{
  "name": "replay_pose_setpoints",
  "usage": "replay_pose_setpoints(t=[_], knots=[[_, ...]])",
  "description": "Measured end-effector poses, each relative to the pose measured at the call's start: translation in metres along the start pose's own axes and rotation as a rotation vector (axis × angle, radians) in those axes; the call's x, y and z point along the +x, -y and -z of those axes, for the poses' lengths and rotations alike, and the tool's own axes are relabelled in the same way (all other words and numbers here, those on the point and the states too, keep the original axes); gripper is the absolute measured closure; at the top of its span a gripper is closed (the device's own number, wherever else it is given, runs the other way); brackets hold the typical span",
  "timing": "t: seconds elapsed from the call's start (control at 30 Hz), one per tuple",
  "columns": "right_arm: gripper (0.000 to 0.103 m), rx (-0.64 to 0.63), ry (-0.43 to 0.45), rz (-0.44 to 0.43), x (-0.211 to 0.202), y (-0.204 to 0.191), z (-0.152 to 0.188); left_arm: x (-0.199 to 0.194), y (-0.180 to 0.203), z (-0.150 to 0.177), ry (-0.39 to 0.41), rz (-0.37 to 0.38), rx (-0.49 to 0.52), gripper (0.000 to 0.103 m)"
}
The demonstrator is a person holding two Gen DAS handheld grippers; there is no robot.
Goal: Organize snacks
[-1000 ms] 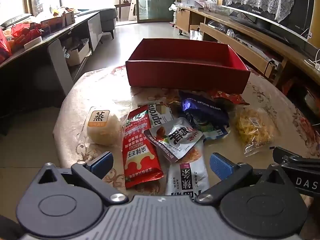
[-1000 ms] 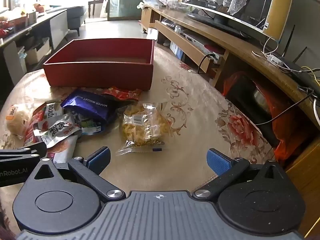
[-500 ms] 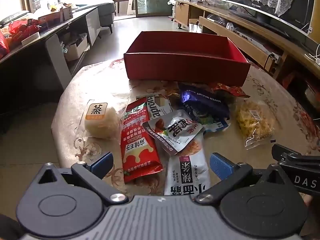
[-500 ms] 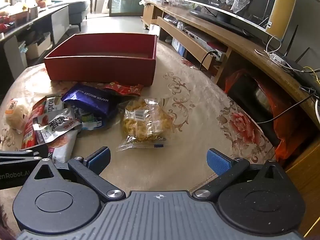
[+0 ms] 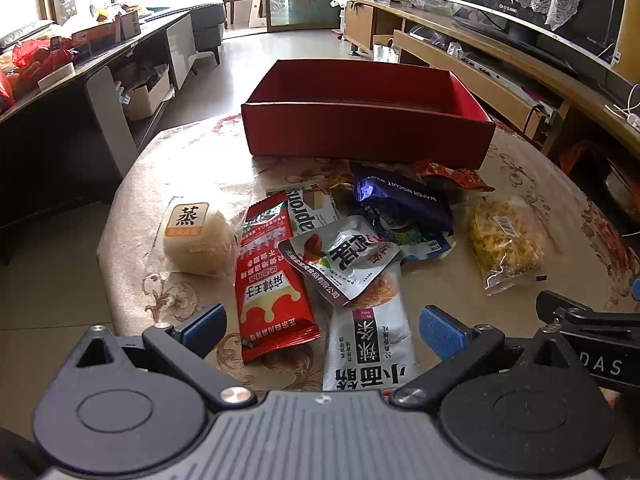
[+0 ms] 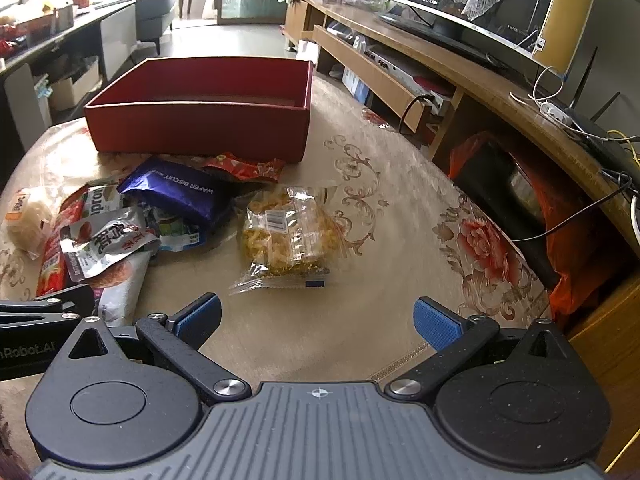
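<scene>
Since a second ago both of my views have pulled back slightly: the red box [image 5: 368, 128] sits a little higher and farther off in the left wrist view, and more of the white packet's print shows at the bottom.

The round table [image 6: 400, 216] with its floral cloth fills both views. The red box stands at its far side, open top up, long axis running left to right across my view.

My left gripper [image 5: 322, 326] hangs level over the near edge, pointing toward the box, blue pads spread wide with nothing between them. My right gripper [image 6: 316, 318] sits just beside it at the same height, also wide apart and empty; its body shows at the right edge of the left view.

The snacks lie in a loose heap between the grippers and the box. The white packet [image 5: 370, 344] lies lengthwise toward me, its near end under my left gripper. The red sachet [image 5: 272, 276] lies beside it on the left, long axis also running toward the box. A silver pouch [image 5: 344, 258] overlaps both, tilted. The purple wafer packet [image 5: 404, 200] lies diagonally near the box. The clear bag of yellow snacks [image 6: 286, 232] rests apart on the right, and the steamed cake [image 5: 198, 240] on the left.
</scene>
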State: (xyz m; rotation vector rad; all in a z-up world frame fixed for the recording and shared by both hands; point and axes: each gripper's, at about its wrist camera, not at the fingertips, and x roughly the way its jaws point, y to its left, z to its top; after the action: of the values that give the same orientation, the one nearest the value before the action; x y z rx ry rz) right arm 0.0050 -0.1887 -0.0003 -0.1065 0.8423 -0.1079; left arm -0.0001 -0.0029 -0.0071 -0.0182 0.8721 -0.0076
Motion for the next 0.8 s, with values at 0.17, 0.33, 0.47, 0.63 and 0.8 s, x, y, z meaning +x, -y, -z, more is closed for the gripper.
replay_pose_setpoints(t=[0.17,0.33,0.47,0.63,0.8], knots=[[0.0,-0.003,-0.007,0.001,0.0006,-0.0005,-0.0002,0.0007,0.0007,0.0002,-0.004,0.003,0.0,0.0],[0.0,-0.007,-0.023,0.009,0.0028,-0.0011,-0.0002,0.0005,0.0022,0.0008,-0.006,0.008,0.006,0.0],[0.0,-0.011,-0.025,0.012,0.0028,-0.0013,-0.0001,0.0011,0.0021,0.0006,-0.007,0.01,0.003,0.0],[0.0,-0.012,-0.026,0.012,0.0027,-0.0011,-0.0003,0.0016,0.0021,0.0011,-0.009,0.011,0.002,0.0],[0.0,-0.012,-0.027,0.011,0.0026,-0.0004,-0.0001,0.0018,0.0023,0.0013,-0.009,0.011,0.003,0.0]])
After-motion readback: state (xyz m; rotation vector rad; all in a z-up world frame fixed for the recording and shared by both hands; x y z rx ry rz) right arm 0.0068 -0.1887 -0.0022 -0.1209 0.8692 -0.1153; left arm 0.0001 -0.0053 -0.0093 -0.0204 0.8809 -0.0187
